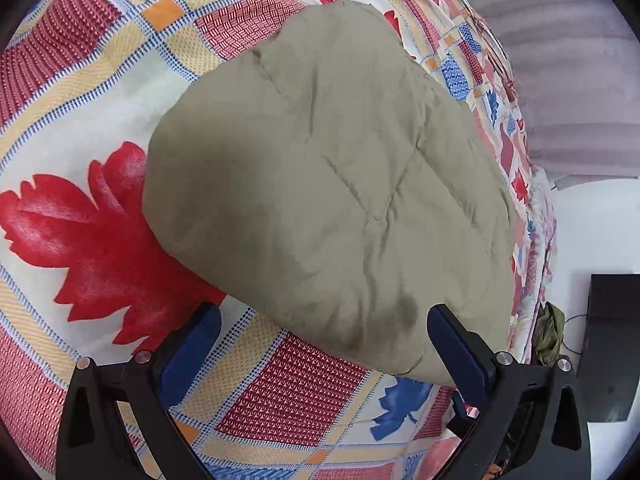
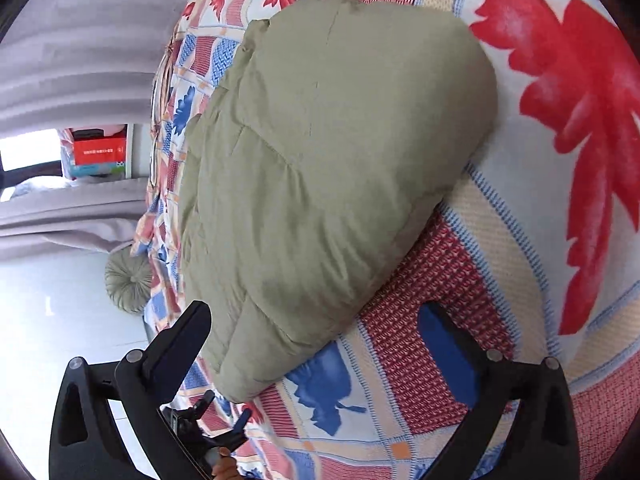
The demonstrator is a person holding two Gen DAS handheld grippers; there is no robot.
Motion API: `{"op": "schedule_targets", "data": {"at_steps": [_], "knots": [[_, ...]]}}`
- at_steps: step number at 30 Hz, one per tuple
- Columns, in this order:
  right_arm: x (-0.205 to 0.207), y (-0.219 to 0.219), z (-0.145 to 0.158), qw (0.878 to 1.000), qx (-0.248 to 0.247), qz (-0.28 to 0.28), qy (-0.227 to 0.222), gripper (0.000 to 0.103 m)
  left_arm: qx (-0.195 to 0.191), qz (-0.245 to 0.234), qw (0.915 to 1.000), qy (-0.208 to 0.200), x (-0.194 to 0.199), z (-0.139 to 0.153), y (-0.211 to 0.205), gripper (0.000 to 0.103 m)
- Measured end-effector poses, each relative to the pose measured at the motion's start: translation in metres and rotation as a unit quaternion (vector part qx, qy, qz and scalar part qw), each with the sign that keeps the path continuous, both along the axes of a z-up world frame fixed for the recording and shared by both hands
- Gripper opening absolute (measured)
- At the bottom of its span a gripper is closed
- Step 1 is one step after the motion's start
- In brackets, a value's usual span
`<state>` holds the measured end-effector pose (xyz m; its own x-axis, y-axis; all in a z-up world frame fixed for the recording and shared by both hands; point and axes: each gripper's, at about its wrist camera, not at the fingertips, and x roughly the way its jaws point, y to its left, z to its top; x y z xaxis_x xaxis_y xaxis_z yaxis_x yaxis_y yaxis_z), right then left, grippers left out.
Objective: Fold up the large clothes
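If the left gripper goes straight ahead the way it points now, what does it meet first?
Most likely the olive padded garment, lying on the patterned bedspread right ahead of the open left gripper; depth is unclear.

Hardly any writing shows in either view: the only print is a short line of small white characters on the side of a red box (image 2: 98,151) that sits among stacked things behind the bed in the right wrist view, and it is too small and blurred to read. The patterned bedspread (image 1: 100,92) bears only leaf shapes and woven checks, with no letters or numbers on it
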<state>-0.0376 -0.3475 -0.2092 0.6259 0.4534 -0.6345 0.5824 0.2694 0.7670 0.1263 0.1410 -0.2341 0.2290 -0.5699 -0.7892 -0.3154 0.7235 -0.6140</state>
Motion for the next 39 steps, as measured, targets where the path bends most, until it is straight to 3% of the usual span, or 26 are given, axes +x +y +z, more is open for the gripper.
{"op": "schedule_targets", "data": {"at_steps": [8, 13, 14, 16, 19, 20, 21, 22, 25, 28, 32, 39], "knots": [[0.028, 0.001, -0.02, 0.999, 0.043, -0.013, -0.014, 0.103, -0.007, 0.019, 0.9994, -0.027, 0.041, -0.006, -0.014, 0.103], [0.053, 0.006, -0.033, 0.998, 0.06, -0.022, -0.026, 0.103, 0.023, 0.022, 0.9993, -0.018, 0.059, -0.015, -0.025, 0.1], [0.056, 0.007, -0.035, 0.998, 0.057, -0.021, -0.025, 0.103, 0.03, 0.024, 0.999, -0.021, 0.06, -0.013, -0.026, 0.093], [0.061, 0.008, -0.036, 0.998, 0.055, -0.019, -0.024, 0.103, 0.024, 0.018, 0.9991, -0.03, 0.062, -0.009, -0.027, 0.052], [0.061, 0.007, -0.036, 0.998, 0.065, -0.017, -0.022, 0.102, 0.018, 0.01, 0.9986, -0.048, 0.061, 0.001, -0.025, 0.027], [0.06, 0.007, -0.036, 0.997, 0.067, -0.02, -0.017, 0.1, 0.027, 0.003, 0.9979, -0.059, 0.06, 0.008, -0.026, 0.025], [0.058, 0.005, -0.037, 0.997, 0.067, -0.023, -0.008, 0.085, 0.037, -0.005, 0.9969, -0.069, 0.059, 0.015, -0.028, 0.022], [0.057, 0.005, -0.038, 0.997, 0.071, -0.023, -0.003, 0.06, 0.044, -0.011, 0.9959, -0.078, 0.057, 0.022, -0.029, 0.02], [0.052, 0.005, -0.031, 0.997, 0.07, -0.022, -0.015, 0.034, 0.059, -0.034, 0.9922, -0.105, 0.05, 0.042, -0.032, 0.018], [0.046, 0.007, -0.016, 0.997, 0.062, -0.011, -0.033, 0.028, 0.054, -0.045, 0.9914, -0.11, 0.04, 0.056, -0.025, 0.018], [0.029, 0.011, -0.001, 0.997, 0.063, 0.005, -0.043, 0.028, 0.05, -0.061, 0.9909, -0.109, 0.014, 0.068, -0.013, 0.018], [-0.025, 0.036, 0.009, 0.996, 0.075, 0.03, -0.026, 0.027, 0.032, -0.074, 0.9931, -0.085, -0.058, 0.071, 0.023, 0.018]]}}
